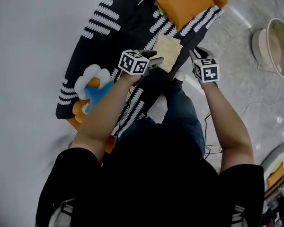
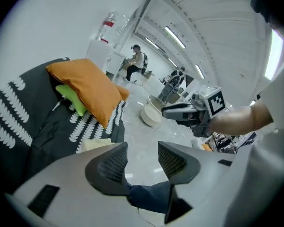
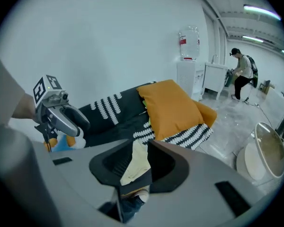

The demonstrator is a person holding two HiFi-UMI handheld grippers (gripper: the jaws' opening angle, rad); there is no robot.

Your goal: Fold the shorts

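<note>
Left gripper spread wide, right gripper part-open, both empty above the bed. Could snag the cream shorts near its edge on any descent, dragging them unfolded or floorward.

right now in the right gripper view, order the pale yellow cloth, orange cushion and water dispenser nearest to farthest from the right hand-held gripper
1. pale yellow cloth, just ahead, seen through the jaw gap
2. orange cushion, beyond it, slightly right
3. water dispenser, far back at the wall
</note>
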